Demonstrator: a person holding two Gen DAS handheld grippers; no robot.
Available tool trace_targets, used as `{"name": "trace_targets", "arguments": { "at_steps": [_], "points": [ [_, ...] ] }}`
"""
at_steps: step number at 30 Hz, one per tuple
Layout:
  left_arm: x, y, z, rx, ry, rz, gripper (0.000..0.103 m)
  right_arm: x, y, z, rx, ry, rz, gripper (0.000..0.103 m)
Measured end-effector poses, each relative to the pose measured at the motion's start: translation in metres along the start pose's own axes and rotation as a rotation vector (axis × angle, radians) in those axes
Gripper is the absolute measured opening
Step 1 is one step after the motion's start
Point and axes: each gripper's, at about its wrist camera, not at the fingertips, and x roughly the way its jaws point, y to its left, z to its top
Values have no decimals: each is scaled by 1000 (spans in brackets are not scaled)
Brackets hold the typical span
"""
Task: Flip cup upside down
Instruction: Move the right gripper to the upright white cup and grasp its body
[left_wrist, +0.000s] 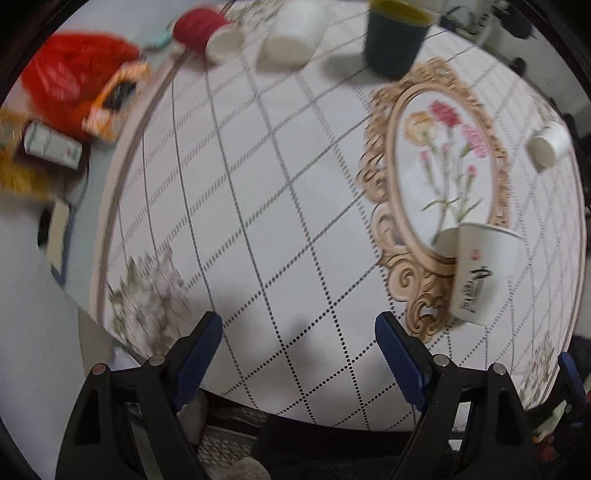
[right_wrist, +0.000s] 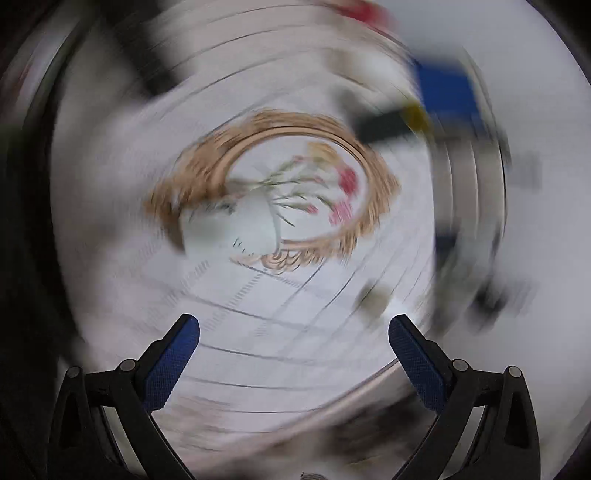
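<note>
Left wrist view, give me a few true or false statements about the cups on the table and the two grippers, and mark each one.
1. The white paper cup with black writing stands with its wide rim up. True.
2. The left gripper is shut on that cup. False: its jaws are open and empty, and the cup is off to their right.
3. A dark green cup with a yellow inside stands at the far side of the table. True.
4. The red cup stands upright. False: it lies tilted on its side, white inside showing.
5. The right gripper holds a cup. False: its jaws are open with nothing between them; that view is heavily blurred.
</note>
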Motion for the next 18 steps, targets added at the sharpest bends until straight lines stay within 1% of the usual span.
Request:
{"name": "trace_targets", "arguments": {
  "at_steps": [1, 3, 5, 6, 9, 12, 15, 18],
  "points": [
    [6, 1, 0, -16, 10, 2, 85, 3, 11, 3, -87, -10, -26, 103],
    [21, 4, -1, -57, 41, 2, 85, 14, 35, 7, -333, -55, -74, 103],
    [34, 7, -2, -102, 73, -17, 85, 24, 52, 10, -497, -91, -96, 103],
    [39, 8, -3, -116, 85, -13, 85, 31, 60, 9, -592, -111, -106, 103],
    [54, 9, -5, -146, 121, -10, 85, 49, 82, 8, -807, -162, -160, 101],
    [65, 11, -7, -166, 144, -10, 85, 69, 96, 5, -987, -201, -202, 101],
    [71, 13, -10, -178, 151, -3, 85, 82, 103, 3, -1118, -227, -237, 101],
    [72, 17, -12, -194, 151, 0, 85, 91, 107, 3, -1195, -246, -252, 101]
  ]
}}
